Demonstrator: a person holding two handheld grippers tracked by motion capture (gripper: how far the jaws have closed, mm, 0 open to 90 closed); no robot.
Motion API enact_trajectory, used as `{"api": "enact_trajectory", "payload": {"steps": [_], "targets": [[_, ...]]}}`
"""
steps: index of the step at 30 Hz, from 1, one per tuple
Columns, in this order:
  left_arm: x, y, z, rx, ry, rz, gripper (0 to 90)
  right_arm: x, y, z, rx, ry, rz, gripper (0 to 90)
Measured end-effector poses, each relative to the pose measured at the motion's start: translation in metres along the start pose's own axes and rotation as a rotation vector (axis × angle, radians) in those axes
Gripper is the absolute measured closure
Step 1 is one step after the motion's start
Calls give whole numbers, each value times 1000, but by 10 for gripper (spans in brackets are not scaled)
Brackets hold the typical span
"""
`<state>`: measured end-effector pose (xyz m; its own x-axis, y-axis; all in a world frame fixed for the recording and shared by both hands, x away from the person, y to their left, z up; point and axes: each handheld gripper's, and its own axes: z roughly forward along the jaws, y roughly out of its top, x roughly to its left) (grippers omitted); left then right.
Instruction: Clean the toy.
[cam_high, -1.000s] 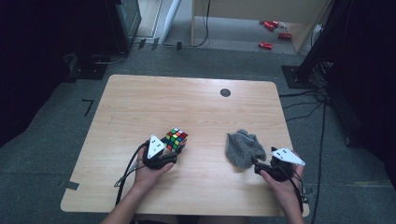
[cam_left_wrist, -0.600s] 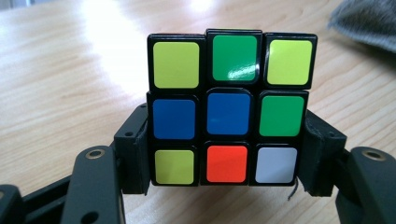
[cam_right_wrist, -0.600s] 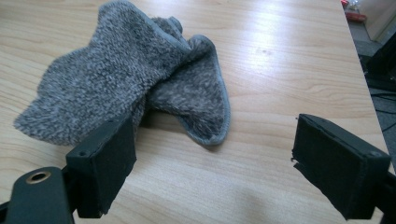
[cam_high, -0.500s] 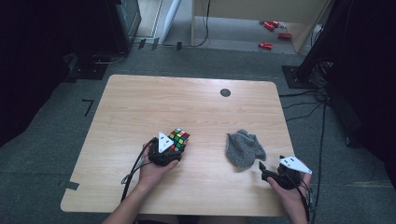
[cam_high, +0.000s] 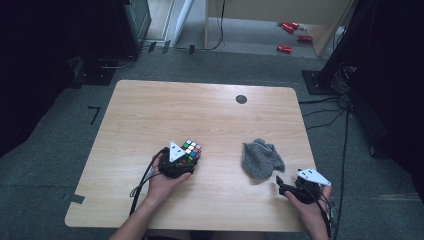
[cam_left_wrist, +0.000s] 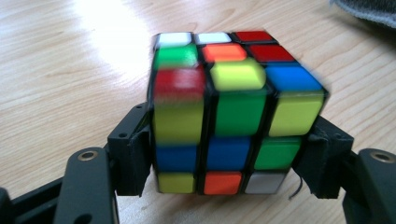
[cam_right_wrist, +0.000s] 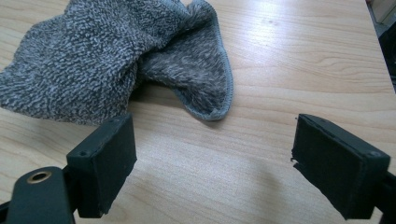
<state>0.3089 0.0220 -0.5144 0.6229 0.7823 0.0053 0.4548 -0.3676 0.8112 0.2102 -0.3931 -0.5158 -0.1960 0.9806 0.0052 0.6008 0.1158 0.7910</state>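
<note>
My fingers (cam_right_wrist: 105, 161) are standing wide apart with nothing between them, hovering over the wooden surface (cam_right_wrist: 299, 60); the grey cloth (cam_right_wrist: 93, 60) is lying just beyond my left finger.

Your left gripper (cam_high: 186, 161) is a black block topped by a pale grey three-cornered plate, with a black cable looping off toward seven o'clock. Your right gripper (cam_high: 283, 185) matches it, plate included, its cable trailing toward six o'clock. Up close, the fingers (cam_right_wrist: 108, 158) are matte black slabs on hinged black arms with brass-ringed screw holes. Your forearms are bare, no sleeves.
</note>
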Motion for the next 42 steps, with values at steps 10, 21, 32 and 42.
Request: {"api": "enact_trajectory", "payload": {"steps": [10, 21, 32, 42], "targets": [[-2, 3, 0, -25, 34, 28, 337, -1, -1, 0, 2, 0, 3, 136], [3, 5, -10, -21, -37, 0, 171, -5, -3, -1, 15, 26, 7, 129], [22, 0, -48, -61, -52, -41, 103, -10, -8, 3, 80, 27, 12, 14], [46, -18, -82, -39, -13, -78, 98, -12, -10, 5, 120, 16, 5, 0]]}}
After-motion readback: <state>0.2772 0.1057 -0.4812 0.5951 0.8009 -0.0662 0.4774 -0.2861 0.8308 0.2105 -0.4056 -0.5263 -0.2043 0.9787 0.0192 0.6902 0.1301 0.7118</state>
